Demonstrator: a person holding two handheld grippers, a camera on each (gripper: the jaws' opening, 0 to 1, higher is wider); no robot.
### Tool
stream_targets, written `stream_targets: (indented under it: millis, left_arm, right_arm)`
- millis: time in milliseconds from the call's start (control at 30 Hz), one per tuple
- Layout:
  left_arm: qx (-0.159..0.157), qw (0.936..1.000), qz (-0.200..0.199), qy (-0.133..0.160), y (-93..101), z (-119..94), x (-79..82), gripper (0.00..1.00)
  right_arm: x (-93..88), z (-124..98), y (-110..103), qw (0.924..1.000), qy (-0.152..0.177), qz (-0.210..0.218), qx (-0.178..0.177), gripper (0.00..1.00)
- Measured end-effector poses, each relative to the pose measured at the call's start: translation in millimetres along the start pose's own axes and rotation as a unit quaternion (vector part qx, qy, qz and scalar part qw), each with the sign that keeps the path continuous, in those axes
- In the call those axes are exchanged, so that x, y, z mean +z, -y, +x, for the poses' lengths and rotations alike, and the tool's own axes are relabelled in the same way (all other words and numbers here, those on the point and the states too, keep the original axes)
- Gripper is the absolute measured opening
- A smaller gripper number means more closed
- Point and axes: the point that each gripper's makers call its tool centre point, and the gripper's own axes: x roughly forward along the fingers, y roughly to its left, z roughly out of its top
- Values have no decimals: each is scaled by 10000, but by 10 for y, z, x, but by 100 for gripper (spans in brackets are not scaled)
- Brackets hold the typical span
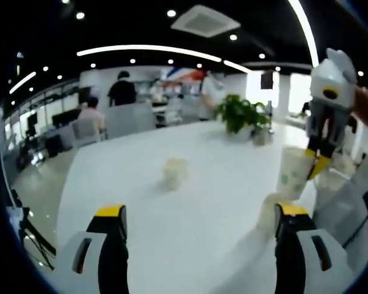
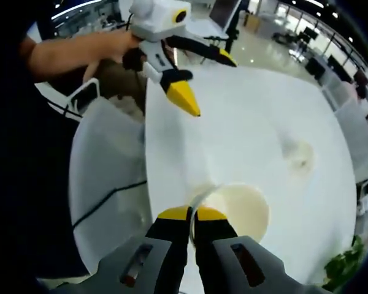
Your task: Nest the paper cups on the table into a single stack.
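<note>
Paper cups were split between your two grippers: your right gripper [image 2: 192, 215] had its jaws pinched nearly together on the rim of one cup [image 2: 236, 211], which hung just beyond the fingertips with its open mouth facing the camera. In the left gripper view that same held cup [image 1: 292, 173] sat upright under the right gripper [image 1: 316, 160], raised off the white table [image 1: 190, 202]. Your left gripper [image 1: 199, 217] had its jaws spread wide and held nothing. Straight ahead of it, between the jaws and well apart from them, stood the loose cup [image 1: 175, 172], upright, mouth up. From the right gripper, that loose cup [image 2: 297, 153] lay forward and to the right. I judged the right hand the better placed to lower its cup onto it, axes lined up vertically
</note>
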Motion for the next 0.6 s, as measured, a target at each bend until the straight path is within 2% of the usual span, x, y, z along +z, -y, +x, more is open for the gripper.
stream_targets:
  millis: [600]
  left_arm:
    - [59,9999,-137,63,-12,-48,-7,98]
  right_arm:
    - [-98,221,-50,9996,1,242,122,0]
